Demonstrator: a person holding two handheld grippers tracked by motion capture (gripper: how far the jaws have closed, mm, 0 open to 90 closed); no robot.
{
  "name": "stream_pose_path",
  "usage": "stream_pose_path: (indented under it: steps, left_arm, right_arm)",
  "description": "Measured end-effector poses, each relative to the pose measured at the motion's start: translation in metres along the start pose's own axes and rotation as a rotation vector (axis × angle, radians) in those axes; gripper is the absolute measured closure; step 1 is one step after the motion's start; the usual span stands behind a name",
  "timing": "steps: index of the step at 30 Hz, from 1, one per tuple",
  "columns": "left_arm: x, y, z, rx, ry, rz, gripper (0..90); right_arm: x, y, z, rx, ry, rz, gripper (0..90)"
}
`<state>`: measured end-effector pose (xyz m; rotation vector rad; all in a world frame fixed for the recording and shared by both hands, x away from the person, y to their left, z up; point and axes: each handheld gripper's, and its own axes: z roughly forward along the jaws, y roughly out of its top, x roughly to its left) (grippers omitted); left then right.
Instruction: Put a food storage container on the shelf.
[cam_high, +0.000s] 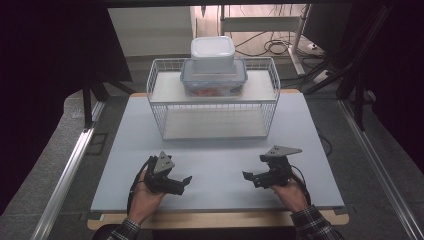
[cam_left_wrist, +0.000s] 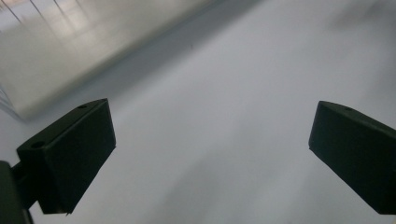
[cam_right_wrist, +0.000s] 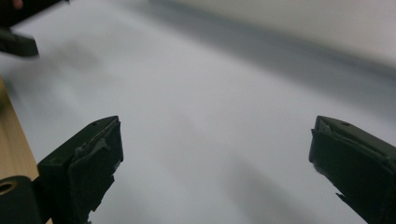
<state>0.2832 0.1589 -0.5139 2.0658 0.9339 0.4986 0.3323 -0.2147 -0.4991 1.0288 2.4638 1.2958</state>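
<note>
My left gripper (cam_high: 184, 182) lies low over the front left of the pale table board (cam_high: 215, 150), held in a hand and pointing right toward the middle. My right gripper (cam_high: 249, 177) mirrors it at the front right, pointing left. Both are open with nothing between the jaws. In the left gripper view the left gripper (cam_left_wrist: 210, 154) has its jaws wide apart over bare board. The right gripper view shows the same for the right gripper (cam_right_wrist: 215, 163), with the left gripper's tip (cam_right_wrist: 18, 44) at the top left.
A white wire rack (cam_high: 214, 102) with two shelves stands at the back of the board. On its top shelf sits a clear box with a blue-rimmed lid (cam_high: 214, 80), and a white lidded box (cam_high: 213, 52) is stacked on that. The wooden table edge (cam_high: 215, 219) runs along the front.
</note>
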Motion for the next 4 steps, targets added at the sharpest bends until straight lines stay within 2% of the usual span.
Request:
stream_pose_path:
  steps: [2,4]
  left_arm:
    - [0.0013,-0.0025,0.0048,0.020,-0.018,-0.002,0.6]
    - [0.0007,-0.0028,0.0077,0.019,-0.032,-0.006,0.5]
  right_arm:
    - [-0.0029,-0.0074,0.0051,0.040,-0.009,0.005,3.3]
    - [-0.0041,-0.0085,0.0079,0.052,-0.011,0.011,3.6]
